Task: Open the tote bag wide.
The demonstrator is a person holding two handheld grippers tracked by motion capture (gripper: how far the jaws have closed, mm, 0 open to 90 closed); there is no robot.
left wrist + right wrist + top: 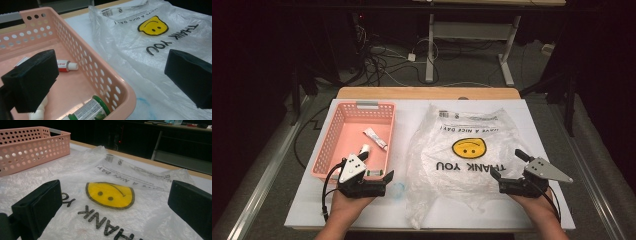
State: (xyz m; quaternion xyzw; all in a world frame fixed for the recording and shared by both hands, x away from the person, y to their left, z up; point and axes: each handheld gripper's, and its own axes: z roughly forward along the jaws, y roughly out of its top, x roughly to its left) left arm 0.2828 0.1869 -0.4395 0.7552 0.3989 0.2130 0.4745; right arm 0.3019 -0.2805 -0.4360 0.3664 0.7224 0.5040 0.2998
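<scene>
A: High view first. What lies on the white table sheet [512, 107]?

B: A pink perforated plastic basket [340, 131] sits at the left, its near rim close to the sheet's front edge. A translucent plastic bag [447, 175] with a yellow smiley face and "THANK YOU" print lies flat to its right, just beside the basket wall. A white tube with a red band [375, 138] lies in the basket. The left gripper [378, 175] is at the basket's near right corner, jaws apart, holding nothing. The right gripper [507, 167] is over the bag's right edge, jaws apart, also empty. Bare sheet remains beyond the bag's right side.

A: Left gripper view?

B: One jaw stands over the basket interior, the other over the bag; the basket wall runs between them. The tube lies on the basket floor, and a green-capped white bottle [91, 110] lies against the near corner.

A: Right gripper view?

B: The jaws stand wide, the smiley face between them. The basket is well apart at the far left. The wooden table edge [155, 163] runs behind the bag.
</scene>
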